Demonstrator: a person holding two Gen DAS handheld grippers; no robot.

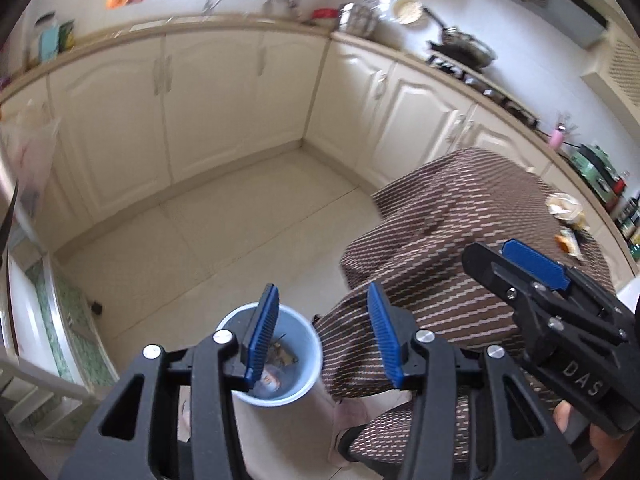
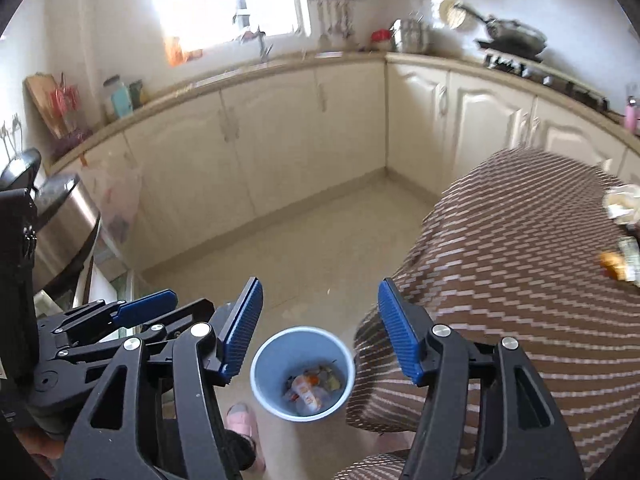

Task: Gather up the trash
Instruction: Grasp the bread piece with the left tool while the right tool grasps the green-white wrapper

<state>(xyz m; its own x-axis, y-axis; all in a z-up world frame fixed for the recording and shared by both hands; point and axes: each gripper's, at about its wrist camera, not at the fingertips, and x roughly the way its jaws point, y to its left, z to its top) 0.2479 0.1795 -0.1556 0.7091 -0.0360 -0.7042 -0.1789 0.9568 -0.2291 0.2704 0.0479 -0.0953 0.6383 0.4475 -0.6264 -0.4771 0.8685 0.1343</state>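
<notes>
Both sets of fingers are parted, nothing between them: left gripper [image 1: 324, 336], right gripper [image 2: 320, 336]. Blue bin [image 2: 303, 376] sits lower centre on the floor. Remaining wrappers [image 2: 618, 240] lie far right on the striped counter [image 2: 520, 260]; they look light and crinkly, so pinch a crumpled edge.

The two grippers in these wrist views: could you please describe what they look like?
Both match: the left gripper and right gripper have black, angular plastic linkage arms with cut-out windows and round silver pivot bolts. Each of the jaws carries a flat blue pad with fine ribbing. The right gripper's body shows pale lettering reading "DAS". No cables are visible.
</notes>
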